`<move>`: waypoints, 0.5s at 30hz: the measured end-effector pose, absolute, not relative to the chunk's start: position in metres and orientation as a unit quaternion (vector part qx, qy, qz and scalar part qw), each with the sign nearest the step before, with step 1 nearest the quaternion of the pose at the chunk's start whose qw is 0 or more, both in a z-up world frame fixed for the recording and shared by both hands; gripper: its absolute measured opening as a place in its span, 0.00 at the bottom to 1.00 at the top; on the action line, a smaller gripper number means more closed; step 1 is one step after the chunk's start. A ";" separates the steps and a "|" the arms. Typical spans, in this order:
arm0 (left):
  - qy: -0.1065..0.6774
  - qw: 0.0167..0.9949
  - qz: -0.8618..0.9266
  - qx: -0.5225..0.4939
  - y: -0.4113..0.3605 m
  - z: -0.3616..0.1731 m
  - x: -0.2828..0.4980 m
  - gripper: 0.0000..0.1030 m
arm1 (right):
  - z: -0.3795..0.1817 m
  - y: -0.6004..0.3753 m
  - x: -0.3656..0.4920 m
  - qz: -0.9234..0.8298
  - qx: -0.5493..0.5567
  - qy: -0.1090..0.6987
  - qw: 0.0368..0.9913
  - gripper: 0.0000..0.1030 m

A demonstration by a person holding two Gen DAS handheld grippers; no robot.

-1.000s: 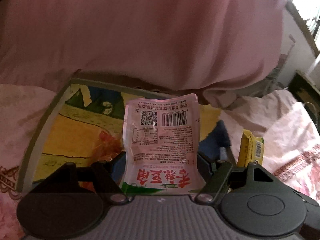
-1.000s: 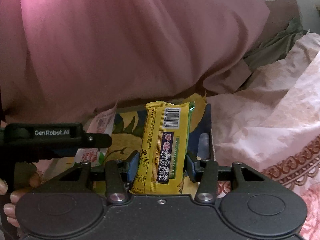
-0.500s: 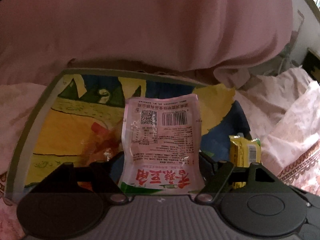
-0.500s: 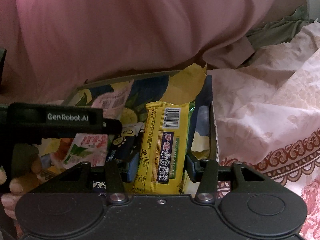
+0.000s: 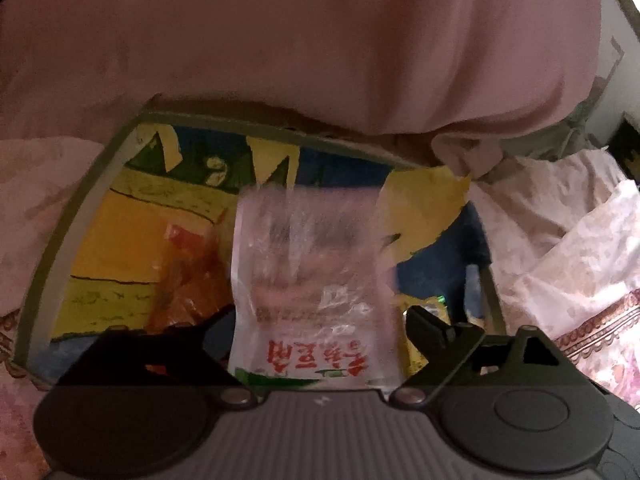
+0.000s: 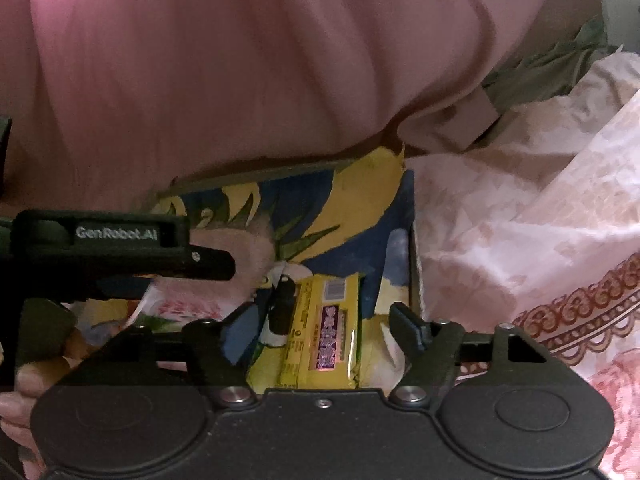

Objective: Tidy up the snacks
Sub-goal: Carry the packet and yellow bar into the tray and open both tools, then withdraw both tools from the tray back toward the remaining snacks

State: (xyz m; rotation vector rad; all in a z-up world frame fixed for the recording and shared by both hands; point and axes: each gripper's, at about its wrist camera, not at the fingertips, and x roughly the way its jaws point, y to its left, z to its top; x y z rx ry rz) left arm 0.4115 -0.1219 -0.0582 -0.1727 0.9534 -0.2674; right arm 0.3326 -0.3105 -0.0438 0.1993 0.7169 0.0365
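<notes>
1. Fingers of the left gripper (image 5: 316, 320) stand wide apart over a shallow box; its jaws have just been opening, and a pale pink snack pouch (image 5: 312, 280) sits between them without being pressed by either pad.
2. That pouch is motion-blurred in the left wrist view; only the red lettering and green strip at its near end read clearly. Whether it touches the box floor cannot be told.
3. Jaws of the right gripper (image 6: 320, 332) have also just been opening. A yellow snack bar (image 6: 324, 332) lies between them, with clear gaps on both sides, so nothing is gripped.
4. The bar lies flat in the box (image 5: 76, 220), near its right-hand wall, barcode end pointing away from the camera.
5. The box has a grey-green rim and a bright printed lining of yellow, blue and green. An orange-red wrapper (image 5: 188, 272) lies inside it, just left of the pouch.
6. In the right wrist view, the left gripper's black body, marked GenRobot.AI, reaches in from the left edge, with the pink pouch below its tip.
7. Fingertips of a person's hand (image 6: 24, 380) show at the lower left of that view.
8. A pink duvet (image 5: 320, 48) bulges behind the box, and a floral bedsheet (image 6: 540, 240) lies to its right.
</notes>
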 end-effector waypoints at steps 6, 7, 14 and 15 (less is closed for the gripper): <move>0.439 0.887 -0.123 -0.071 -0.125 -0.033 0.401 0.96 | -0.026 -0.317 0.313 0.009 0.094 0.321 0.942 0.85; 0.435 0.889 -0.122 -0.069 -0.125 -0.030 0.398 0.97 | -0.023 -0.319 0.309 0.009 0.093 0.314 0.945 0.87; 0.383 0.915 -0.117 -0.039 -0.120 -0.004 0.360 0.99 | 0.007 -0.327 0.268 0.007 0.085 0.247 0.965 0.99; 0.375 0.919 -0.117 -0.034 -0.119 -0.001 0.353 0.99 | 0.012 -0.327 0.262 0.008 0.085 0.233 0.969 0.99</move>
